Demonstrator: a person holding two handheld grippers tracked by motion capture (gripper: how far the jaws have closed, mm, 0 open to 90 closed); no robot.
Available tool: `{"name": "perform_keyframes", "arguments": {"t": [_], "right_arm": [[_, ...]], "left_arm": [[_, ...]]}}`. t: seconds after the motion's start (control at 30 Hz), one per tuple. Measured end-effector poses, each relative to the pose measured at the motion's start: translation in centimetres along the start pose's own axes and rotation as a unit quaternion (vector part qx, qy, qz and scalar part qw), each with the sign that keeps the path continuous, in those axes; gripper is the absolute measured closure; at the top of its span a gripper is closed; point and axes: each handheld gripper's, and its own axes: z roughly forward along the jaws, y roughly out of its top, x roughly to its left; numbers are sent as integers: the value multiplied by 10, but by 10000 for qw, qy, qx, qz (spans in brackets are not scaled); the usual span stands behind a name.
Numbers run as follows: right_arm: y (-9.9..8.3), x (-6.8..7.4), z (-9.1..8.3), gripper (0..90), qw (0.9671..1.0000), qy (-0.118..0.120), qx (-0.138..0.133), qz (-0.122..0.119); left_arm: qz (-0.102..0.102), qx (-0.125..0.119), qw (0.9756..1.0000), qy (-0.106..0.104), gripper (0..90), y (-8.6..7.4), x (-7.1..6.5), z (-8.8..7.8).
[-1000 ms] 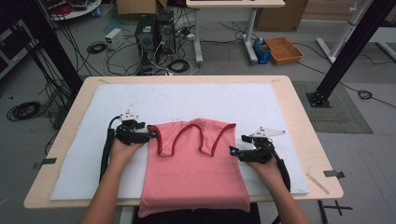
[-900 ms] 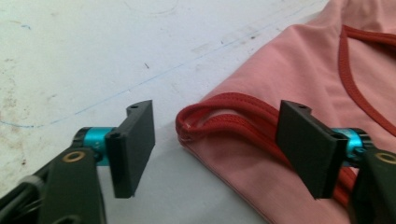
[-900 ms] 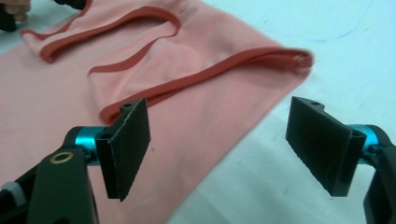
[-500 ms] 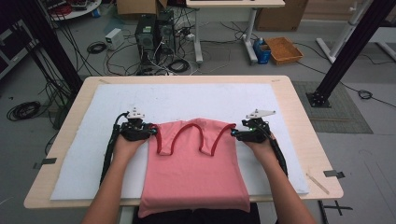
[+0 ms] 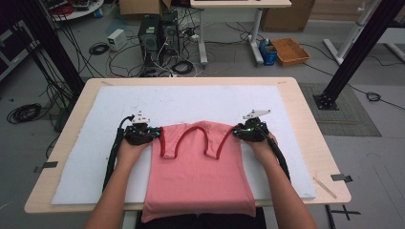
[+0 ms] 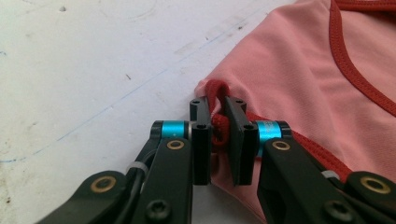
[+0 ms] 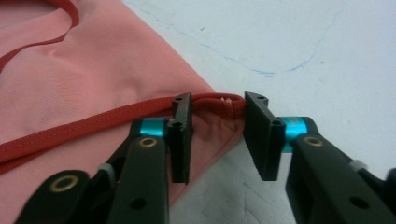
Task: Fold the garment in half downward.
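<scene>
Pink tank top is being gripped at both shoulder straps. At the L gripper, jaws have just been closing and are being pressed together on the bunched red-trimmed strap end; cloth is being pinched between the pads. At the R gripper, jaws have also just been closing but are being kept apart w/ a gap; the other strap corner is lying between them, w/o the pads pressing on it. In the high view, L gripper & R gripper are being held low at the top's far corners, forearms being stretched fwd from the near edge, roughly parallel. Top is lying flat on the white mat, long axis running near-to-far, straps pointing away from the person, hem hanging over the table's near edge.
</scene>
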Motion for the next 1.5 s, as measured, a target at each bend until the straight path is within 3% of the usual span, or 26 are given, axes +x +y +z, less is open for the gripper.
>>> {"name": "perform_keyframes", "arguments": {"t": [0.03,0.1,0.17,0.33,0.5,0.8,0.87,0.97,1.13,1.37,1.43,1.5], "right_arm": [[0,0,0,659,10000,0,0,0],[0,0,0,793,10000,19,-18,17],[0,-1,-1,831,10000,-13,-11,17],[0,-6,-6,845,9999,-103,-52,-4],[1,-14,-16,846,9991,-137,-361,188],[3,-21,-20,846,9977,-222,-541,329],[2,-23,-18,846,9978,-281,-496,342],[4,-28,-16,846,9978,-319,-417,416],[17,-32,-15,845,9978,-429,-385,323],[43,-43,-15,845,9967,-599,-446,316],[47,-47,-12,845,9956,-660,-547,380],[49,-50,-9,845,9953,-677,-476,510]], "left_arm": [[0,0,10000,0,814,0,0,0],[-54,-50,10000,10,816,-1,1,-1],[-84,-65,9999,-4,818,-2,1,-3],[-143,-194,9997,33,826,-2,4,-8],[-215,-382,9990,121,827,-1,5,-10],[-374,-522,9978,142,828,5,10,-8],[-390,-547,9976,145,827,10,12,-1],[-437,-391,9981,175,827,16,17,7],[-522,-235,9980,273,828,28,25,15],[-551,-256,9976,328,828,55,38,17],[-556,-246,9974,393,827,62,43,17],[-625,-252,9970,376,827,67,45,15]]}}
